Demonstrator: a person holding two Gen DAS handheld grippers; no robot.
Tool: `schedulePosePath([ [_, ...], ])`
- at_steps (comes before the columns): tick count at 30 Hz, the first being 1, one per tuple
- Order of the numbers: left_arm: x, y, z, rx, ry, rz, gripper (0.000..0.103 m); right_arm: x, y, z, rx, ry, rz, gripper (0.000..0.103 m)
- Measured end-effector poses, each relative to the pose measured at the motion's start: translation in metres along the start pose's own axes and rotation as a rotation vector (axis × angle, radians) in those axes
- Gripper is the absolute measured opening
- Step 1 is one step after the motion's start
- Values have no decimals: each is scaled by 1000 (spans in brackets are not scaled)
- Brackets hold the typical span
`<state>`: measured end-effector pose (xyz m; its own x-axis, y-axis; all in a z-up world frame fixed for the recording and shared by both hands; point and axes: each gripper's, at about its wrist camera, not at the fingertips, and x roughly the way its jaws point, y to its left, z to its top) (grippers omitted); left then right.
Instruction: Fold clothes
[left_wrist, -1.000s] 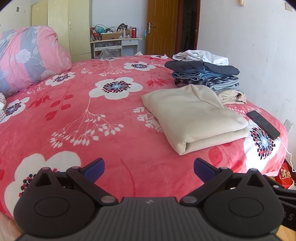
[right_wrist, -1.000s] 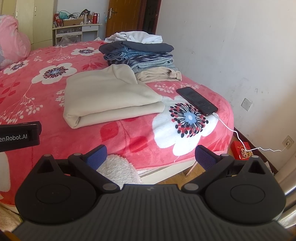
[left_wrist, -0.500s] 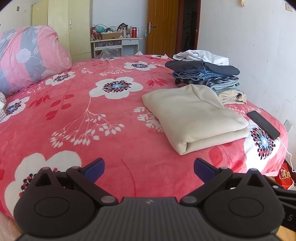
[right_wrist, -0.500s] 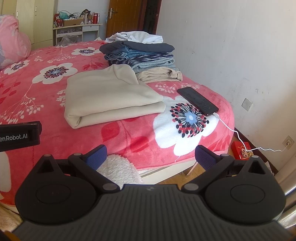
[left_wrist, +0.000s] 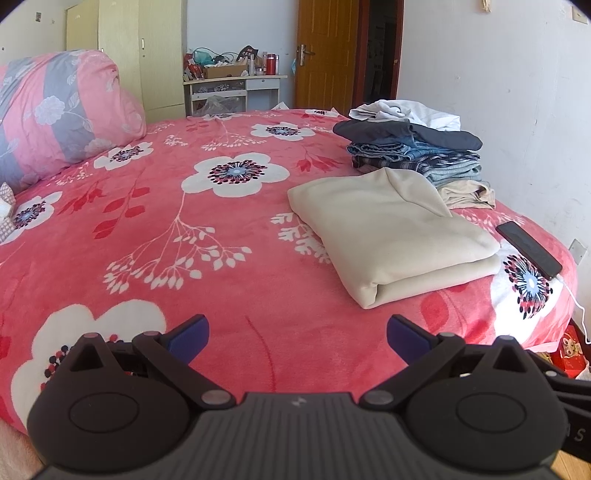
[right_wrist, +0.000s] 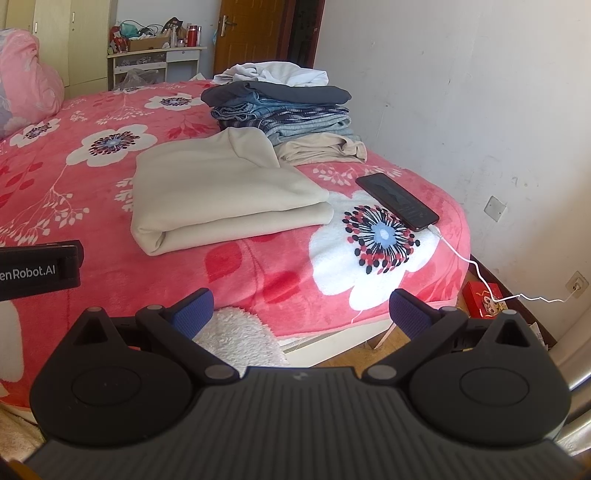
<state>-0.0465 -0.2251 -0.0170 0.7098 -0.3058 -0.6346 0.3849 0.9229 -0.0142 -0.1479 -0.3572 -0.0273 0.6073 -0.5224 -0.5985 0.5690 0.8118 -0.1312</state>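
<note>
The folded cream garment (left_wrist: 391, 229) lies at one o'clock from the left claw (left_wrist: 297, 332) and eleven o'clock from the right claw (right_wrist: 299, 308); both are spread wide, empty.

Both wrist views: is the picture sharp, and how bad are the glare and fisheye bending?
Left wrist view: sharp, daylit, bed edge bowed, corners vignetted black, folded beige garment crisp. Right wrist view: sharp too, wall bright but not blown out, faint reflection on the phone, soft shadows under the open right gripper.
</note>
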Motion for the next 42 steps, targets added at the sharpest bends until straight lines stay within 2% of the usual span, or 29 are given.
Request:
schedulePosePath([
  [42, 0, 4, 1, -6, -1, 19, 103, -1, 5, 3, -4, -3, 9, 102],
])
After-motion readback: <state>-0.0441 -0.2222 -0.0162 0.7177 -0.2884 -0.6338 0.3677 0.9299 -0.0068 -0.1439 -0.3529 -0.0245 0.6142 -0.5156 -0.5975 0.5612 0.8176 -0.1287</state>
